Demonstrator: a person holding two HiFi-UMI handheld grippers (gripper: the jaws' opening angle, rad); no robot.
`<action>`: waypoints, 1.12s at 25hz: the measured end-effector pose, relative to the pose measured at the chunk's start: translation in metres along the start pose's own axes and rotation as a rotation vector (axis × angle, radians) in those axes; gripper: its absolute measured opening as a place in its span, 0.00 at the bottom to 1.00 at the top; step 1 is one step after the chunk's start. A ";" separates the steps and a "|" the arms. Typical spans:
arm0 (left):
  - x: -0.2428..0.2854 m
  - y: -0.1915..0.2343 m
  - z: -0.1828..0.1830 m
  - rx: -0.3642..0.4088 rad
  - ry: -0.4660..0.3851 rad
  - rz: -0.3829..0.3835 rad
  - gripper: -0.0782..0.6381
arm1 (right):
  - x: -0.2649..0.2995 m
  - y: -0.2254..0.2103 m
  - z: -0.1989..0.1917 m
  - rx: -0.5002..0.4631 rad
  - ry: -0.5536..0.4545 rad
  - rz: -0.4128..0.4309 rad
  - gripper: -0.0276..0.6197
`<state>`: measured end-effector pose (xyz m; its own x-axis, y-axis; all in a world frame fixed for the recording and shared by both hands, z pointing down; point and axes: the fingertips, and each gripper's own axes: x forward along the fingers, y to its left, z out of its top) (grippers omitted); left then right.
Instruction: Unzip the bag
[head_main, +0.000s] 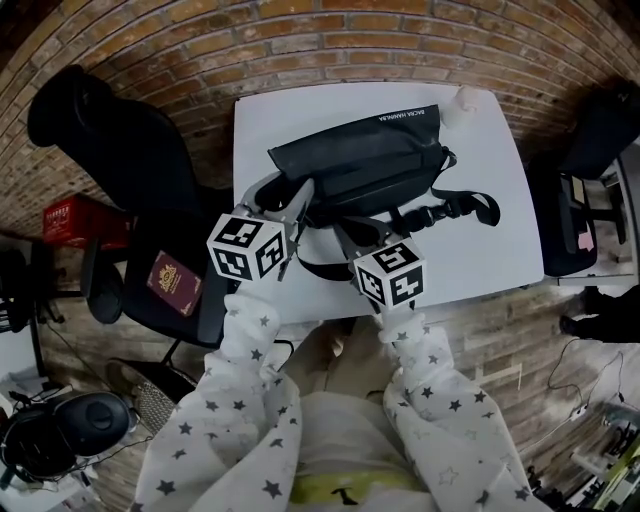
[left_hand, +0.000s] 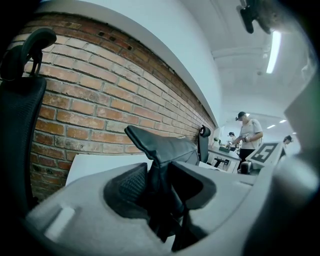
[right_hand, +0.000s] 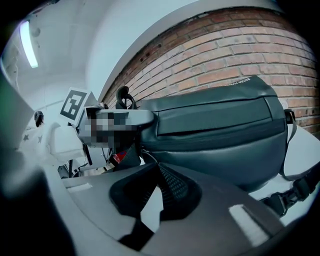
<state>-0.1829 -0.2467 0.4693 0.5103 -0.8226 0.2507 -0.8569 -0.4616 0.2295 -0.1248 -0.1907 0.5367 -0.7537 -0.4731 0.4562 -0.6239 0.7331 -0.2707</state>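
The white table (head_main: 262, 130) fills the middle, and there's the black bag (head_main: 360, 160) lying across it, its long axis running from near-left up to far-right. Both star-print sleeves (head_main: 235, 400) reach forward, side by side. The left gripper (left_hand: 159, 170) pinches the bag's left end, fabric squeezed between its pads. The right gripper (right_hand: 152, 167) sits at the bag's near edge, jaws pressed together. Only its own view shows a thin cord (right_hand: 148, 159) at the tips; whether it is held is unclear.

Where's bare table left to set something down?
Bare table at the far-left corner, beside the bag; another patch right of the strap, toward the right edge. Crowded at the near middle: left tool, right tool.
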 end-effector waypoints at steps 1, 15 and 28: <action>0.000 0.000 0.000 0.000 0.000 0.000 0.31 | 0.000 -0.001 0.001 -0.001 0.002 0.003 0.07; 0.000 0.002 0.000 0.009 -0.006 0.023 0.31 | -0.012 -0.012 0.009 -0.015 0.057 0.079 0.07; 0.000 0.000 -0.001 0.008 -0.020 0.051 0.31 | -0.025 -0.034 0.016 -0.039 0.063 0.076 0.07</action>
<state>-0.1830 -0.2467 0.4699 0.4641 -0.8517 0.2435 -0.8826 -0.4212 0.2089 -0.0883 -0.2116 0.5213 -0.7832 -0.3847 0.4884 -0.5561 0.7848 -0.2735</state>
